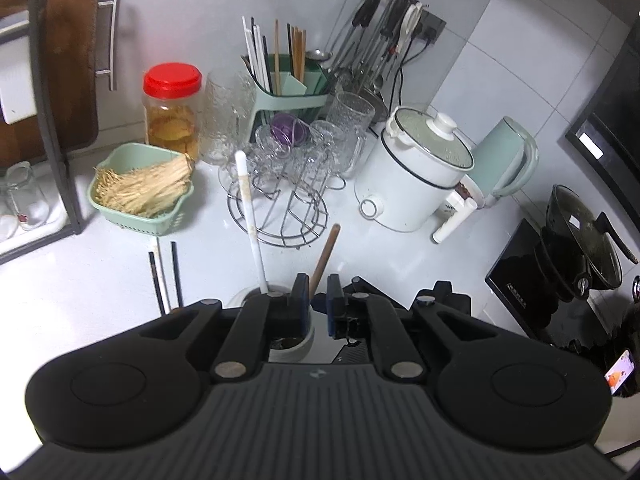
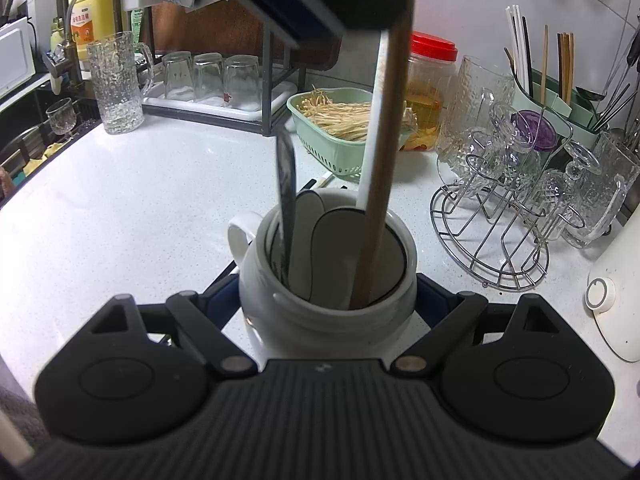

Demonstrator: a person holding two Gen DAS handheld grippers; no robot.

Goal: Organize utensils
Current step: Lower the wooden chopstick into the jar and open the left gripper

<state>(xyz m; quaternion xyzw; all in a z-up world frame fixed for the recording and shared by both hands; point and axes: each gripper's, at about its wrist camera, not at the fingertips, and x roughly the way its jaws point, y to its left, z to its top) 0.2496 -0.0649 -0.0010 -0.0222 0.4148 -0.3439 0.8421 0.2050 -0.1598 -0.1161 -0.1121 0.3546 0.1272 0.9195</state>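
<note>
A white ceramic jar [image 2: 320,312] with a side handle stands on the counter between my right gripper's [image 2: 326,300] fingers, which are closed against its sides. It holds a white-handled utensil [image 2: 374,152], a metal spoon [image 2: 285,200] and a wooden stick [image 2: 384,168]. My left gripper [image 1: 318,294] is above the jar [image 1: 288,346], closed on the wooden stick [image 1: 325,258], whose lower end is inside the jar. The white handle [image 1: 250,216] rises beside it. Loose chopsticks [image 1: 166,276] lie on the counter left of the jar.
A green utensil caddy [image 1: 288,88] with chopsticks stands at the back. Nearby are a wire glass rack [image 1: 280,184], a green basket of noodles [image 1: 142,188], a red-lidded jar [image 1: 172,108], a white cooker [image 1: 416,172], a kettle [image 1: 504,156] and a wok [image 1: 584,244].
</note>
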